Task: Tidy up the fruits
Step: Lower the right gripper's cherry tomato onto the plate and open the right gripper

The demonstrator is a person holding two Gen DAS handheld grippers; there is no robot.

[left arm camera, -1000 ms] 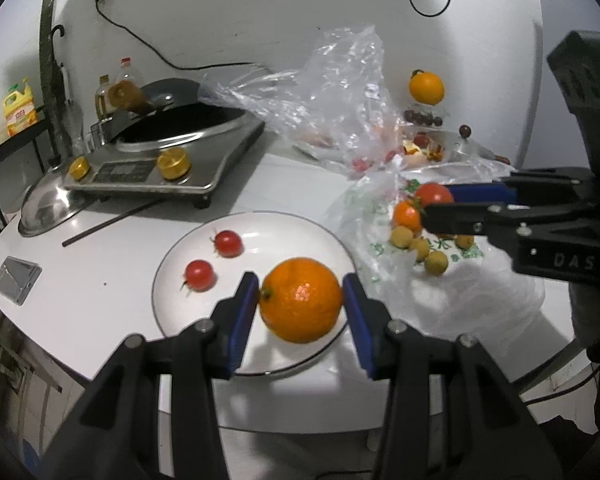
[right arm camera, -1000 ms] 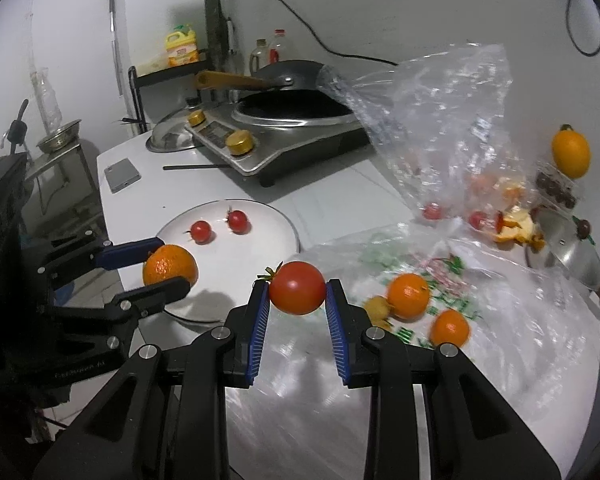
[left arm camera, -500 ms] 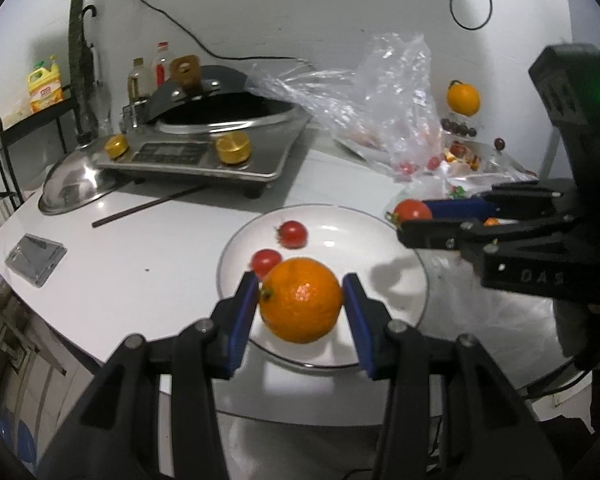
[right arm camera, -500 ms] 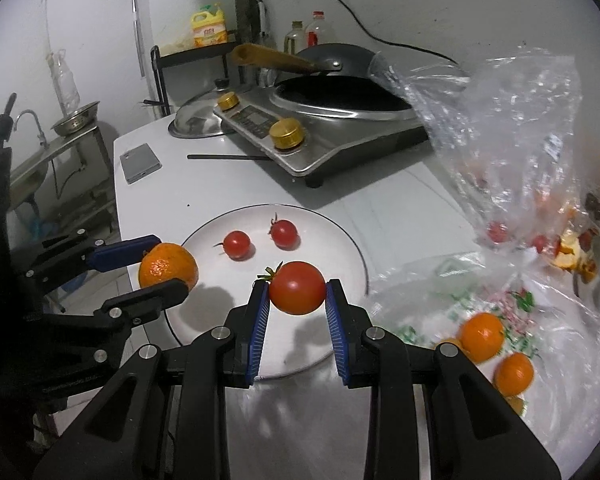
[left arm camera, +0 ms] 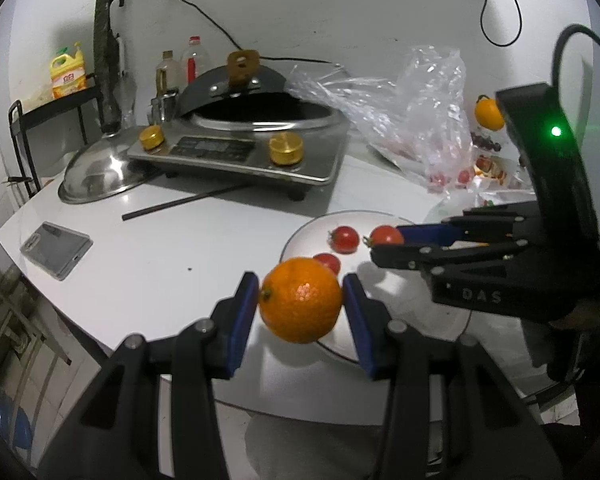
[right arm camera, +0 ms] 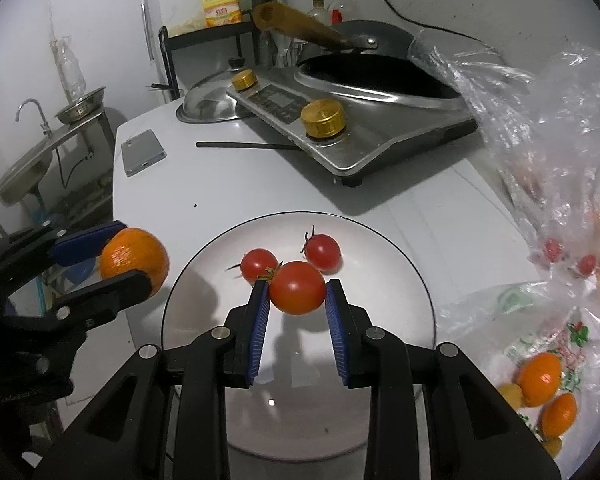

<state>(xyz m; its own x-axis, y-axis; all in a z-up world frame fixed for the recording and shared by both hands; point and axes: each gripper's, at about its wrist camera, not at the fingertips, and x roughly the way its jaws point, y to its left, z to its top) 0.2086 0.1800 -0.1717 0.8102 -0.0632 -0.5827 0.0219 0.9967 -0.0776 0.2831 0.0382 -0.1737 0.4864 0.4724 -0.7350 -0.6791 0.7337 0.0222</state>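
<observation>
White surface (right arm camera: 204, 184) is carrying a plate (right arm camera: 384, 240) with two small tomatoes (right arm camera: 322, 250); right hand-held gripper (right arm camera: 298, 312) is clamping a tomato (right arm camera: 297, 288) above it, left hand-held gripper (left arm camera: 300, 312) is pinching an orange (left arm camera: 300, 304) beside the plate's edge.

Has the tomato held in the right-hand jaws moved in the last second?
Yes. The tomato has travelled from above the plastic bag to above the white plate, beside the two small tomatoes lying there.

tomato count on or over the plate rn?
3. Two lie on the white plate: one tomato to the left, one to the right. The third is held above it in the right tongs. More may sit in the bags.
</observation>
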